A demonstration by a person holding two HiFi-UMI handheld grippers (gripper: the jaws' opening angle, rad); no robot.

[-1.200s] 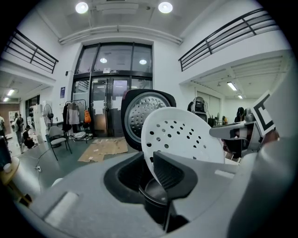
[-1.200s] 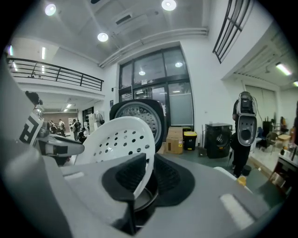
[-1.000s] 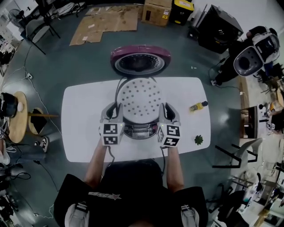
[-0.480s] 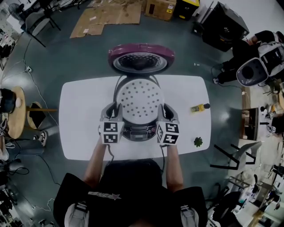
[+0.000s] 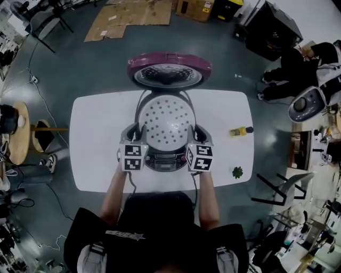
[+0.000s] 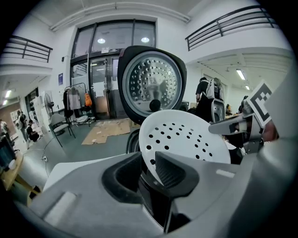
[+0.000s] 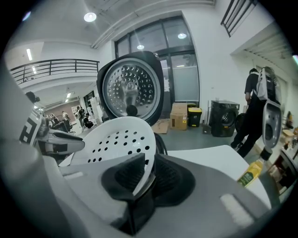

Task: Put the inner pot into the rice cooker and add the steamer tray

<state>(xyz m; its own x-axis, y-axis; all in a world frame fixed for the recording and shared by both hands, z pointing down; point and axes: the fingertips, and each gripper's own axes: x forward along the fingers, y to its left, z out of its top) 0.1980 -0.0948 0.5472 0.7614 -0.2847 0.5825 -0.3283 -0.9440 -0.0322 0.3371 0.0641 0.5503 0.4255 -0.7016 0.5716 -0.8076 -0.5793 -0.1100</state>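
Note:
A white perforated steamer tray (image 5: 165, 120) sits over the mouth of the rice cooker (image 5: 166, 160), whose maroon lid (image 5: 168, 72) stands open behind it. My left gripper (image 5: 134, 132) is at the tray's left rim and my right gripper (image 5: 198, 133) at its right rim. In the left gripper view the tray (image 6: 186, 139) has its rim between the jaws of the left gripper (image 6: 149, 174); they have just been opening, and a dark gap shows beside the rim. In the right gripper view the right gripper (image 7: 146, 174) still pinches the tray (image 7: 118, 139) by its rim. The inner pot is hidden under the tray.
The cooker stands on a white table (image 5: 96, 149). A yellow bottle (image 5: 238, 129) and a small green plant (image 5: 237, 171) lie at the table's right side. A round wooden stool (image 5: 21, 139) is on the floor to the left; flattened cardboard (image 5: 133, 10) lies beyond the cooker.
Both grippers and the tray have sunk towards the cooker; the tray now sits lower over its mouth.

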